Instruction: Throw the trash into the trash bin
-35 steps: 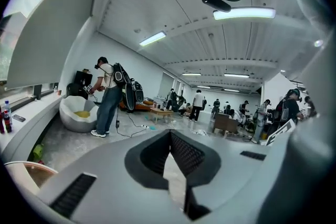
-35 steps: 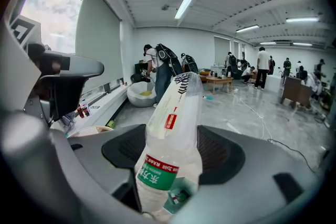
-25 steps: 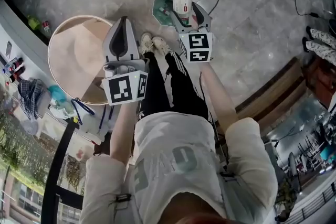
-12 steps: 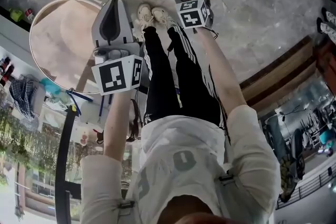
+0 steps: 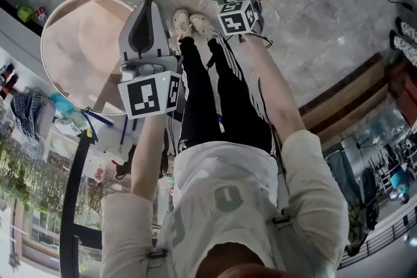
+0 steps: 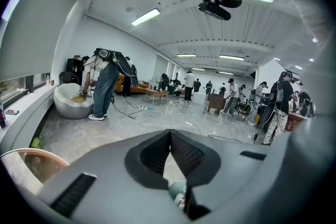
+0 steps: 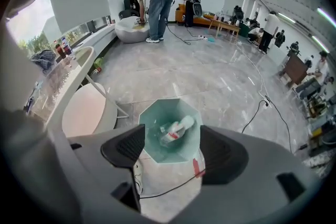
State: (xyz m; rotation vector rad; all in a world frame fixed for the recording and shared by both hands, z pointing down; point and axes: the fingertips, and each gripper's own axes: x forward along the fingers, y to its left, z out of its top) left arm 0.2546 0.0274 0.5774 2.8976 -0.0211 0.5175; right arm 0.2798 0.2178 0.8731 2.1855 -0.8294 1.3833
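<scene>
Right gripper (image 7: 173, 150), fingers spread and empty, hangs over the teal trash bin (image 7: 152, 136), in which a plastic bottle (image 7: 176, 131) lies. Left gripper (image 6: 169, 136): fingers pressed together on nothing. The bottle is probably light, smooth and crushable, and best gripped across mid-body.

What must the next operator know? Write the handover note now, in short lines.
Left gripper: jaws together, nothing between them, near the round table.
Right gripper: jaws apart, empty, above the teal trash bin.
Things: a white bottle lies inside the bin with other scraps.
Done: that bottle is in the bin.
Left: no other trash shows in these views; look around before closing out.
</scene>
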